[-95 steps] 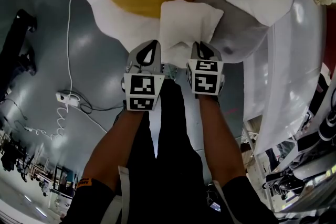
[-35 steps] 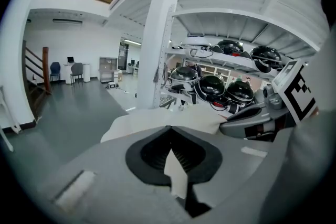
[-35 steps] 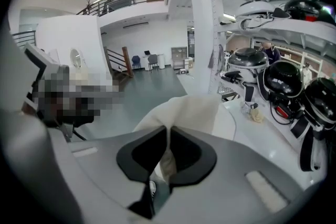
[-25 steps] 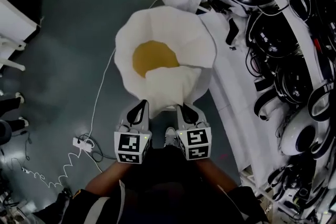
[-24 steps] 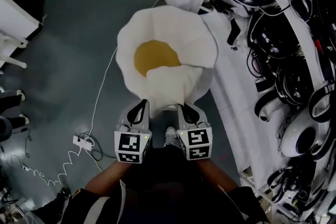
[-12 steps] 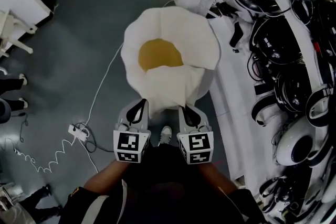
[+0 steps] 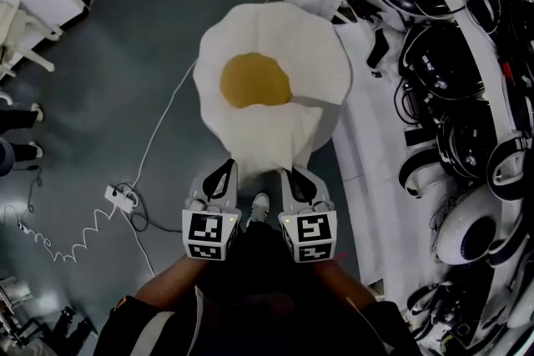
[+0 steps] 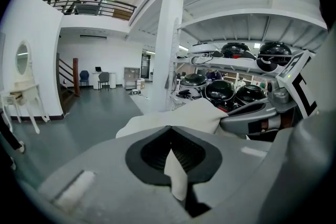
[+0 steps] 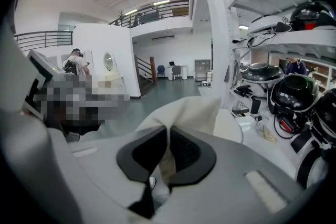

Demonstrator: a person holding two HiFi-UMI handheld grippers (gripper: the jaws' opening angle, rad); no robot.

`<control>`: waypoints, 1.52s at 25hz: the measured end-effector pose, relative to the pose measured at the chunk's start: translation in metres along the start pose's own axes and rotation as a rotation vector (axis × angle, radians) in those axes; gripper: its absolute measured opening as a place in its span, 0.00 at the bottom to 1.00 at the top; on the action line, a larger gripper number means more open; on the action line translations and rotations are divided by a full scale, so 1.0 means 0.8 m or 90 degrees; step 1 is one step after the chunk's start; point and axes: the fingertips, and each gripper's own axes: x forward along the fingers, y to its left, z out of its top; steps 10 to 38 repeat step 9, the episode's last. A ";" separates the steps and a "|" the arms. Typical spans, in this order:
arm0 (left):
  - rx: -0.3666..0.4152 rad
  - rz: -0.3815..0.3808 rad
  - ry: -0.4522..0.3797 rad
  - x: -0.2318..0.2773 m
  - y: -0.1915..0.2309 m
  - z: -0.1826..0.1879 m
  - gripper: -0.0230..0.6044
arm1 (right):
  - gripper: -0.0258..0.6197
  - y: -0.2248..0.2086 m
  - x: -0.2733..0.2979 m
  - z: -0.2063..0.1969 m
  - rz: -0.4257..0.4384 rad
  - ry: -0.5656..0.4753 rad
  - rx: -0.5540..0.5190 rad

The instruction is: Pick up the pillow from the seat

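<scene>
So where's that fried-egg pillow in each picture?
Head view: pillow in the centre, upper half.
Left gripper view: pillow lower centre, pinched between the jaws.
Right gripper view: pillow lower centre, likewise pinched.
Shared landmark: white shelves, at right in all three.

The pillow (image 7: 269,29) was lifted clear of the grey seat it had lain on and was carried out over the floor (image 7: 108,79), beside shelves (image 7: 367,137) of helmets (image 7: 450,79).

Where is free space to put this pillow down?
Bare grey floor lies left of the pillow, beyond the power strip. The white shelf at right is crowded with helmets.
</scene>
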 end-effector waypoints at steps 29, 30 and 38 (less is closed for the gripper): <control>-0.005 0.011 0.000 -0.008 -0.001 0.007 0.04 | 0.08 0.006 -0.005 0.002 0.006 -0.003 -0.004; -0.005 0.011 0.000 -0.008 -0.001 0.007 0.04 | 0.08 0.006 -0.005 0.002 0.006 -0.003 -0.004; -0.005 0.011 0.000 -0.008 -0.001 0.007 0.04 | 0.08 0.006 -0.005 0.002 0.006 -0.003 -0.004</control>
